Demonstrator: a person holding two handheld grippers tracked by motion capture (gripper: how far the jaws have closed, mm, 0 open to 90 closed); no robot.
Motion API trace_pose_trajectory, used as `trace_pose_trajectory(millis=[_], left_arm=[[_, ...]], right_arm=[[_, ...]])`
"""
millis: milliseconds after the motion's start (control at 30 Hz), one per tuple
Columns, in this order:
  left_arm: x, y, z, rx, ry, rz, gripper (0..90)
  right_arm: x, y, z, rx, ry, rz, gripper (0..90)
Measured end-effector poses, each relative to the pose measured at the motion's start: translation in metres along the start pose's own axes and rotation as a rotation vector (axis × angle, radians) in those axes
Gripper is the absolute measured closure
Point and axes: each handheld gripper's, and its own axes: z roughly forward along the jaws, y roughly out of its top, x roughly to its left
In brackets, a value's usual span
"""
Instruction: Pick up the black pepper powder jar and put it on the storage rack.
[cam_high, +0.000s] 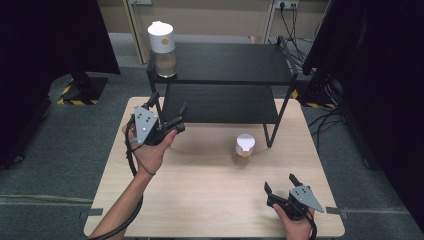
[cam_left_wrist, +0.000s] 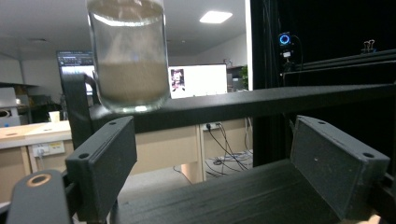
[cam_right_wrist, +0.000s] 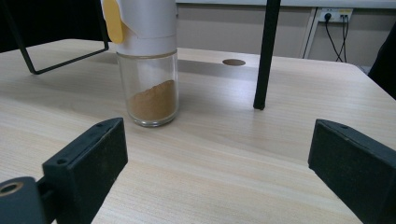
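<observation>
One jar (cam_high: 162, 42) on shelf (cam_high: 225, 62), another (cam_high: 244, 150) on table (cam_high: 200, 190).

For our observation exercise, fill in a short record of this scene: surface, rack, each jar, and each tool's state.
surface: wooden table
rack: black two-tier shelf at the table's far side
shelf jar: white-capped jar upright on the top tier's left end, pale powder inside
table jar: white-capped jar upright on the table, brown powder inside
left tool: open, empty, by the shelf's left legs
right tool: open, empty, near the table's front edge
</observation>
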Motion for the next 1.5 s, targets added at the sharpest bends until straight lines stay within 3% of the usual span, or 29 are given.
trace_pose_trajectory(millis=[1500], left_arm=[[-0.011, -0.073, -0.025, 0.15, -0.03, -0.056, 14.0]], right_arm=[[0.0, 0.0, 0.0, 0.0, 0.0, -0.003, 5.0]])
